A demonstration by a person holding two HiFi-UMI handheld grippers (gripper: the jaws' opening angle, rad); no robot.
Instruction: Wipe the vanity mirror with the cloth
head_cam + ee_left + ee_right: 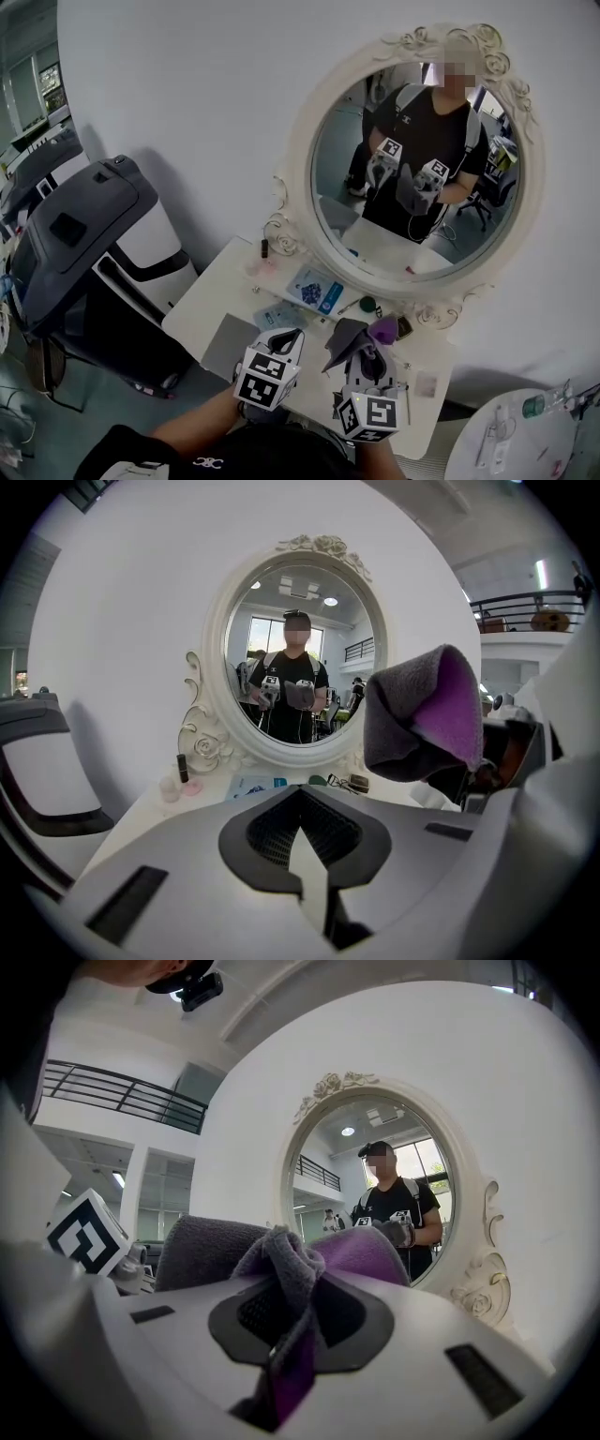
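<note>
The oval vanity mirror (412,178) in its ornate white frame hangs on the white wall above a small white table (211,305). It reflects a person holding both grippers. My right gripper (367,354) is shut on a grey and purple cloth (349,337), held up above the table's near edge, short of the glass. In the right gripper view the cloth (281,1260) bunches out between the jaws with the mirror (375,1185) ahead. My left gripper (287,334) is beside it, jaws together and empty. The left gripper view shows the cloth (422,724) to its right and the mirror (295,667) ahead.
On the table lie a blue packet (317,289), a small dark bottle (264,247), pink bits (262,270), a grey pad (230,342) and small items under the mirror. A dark machine (75,234) stands left. A round white table (525,441) is at lower right.
</note>
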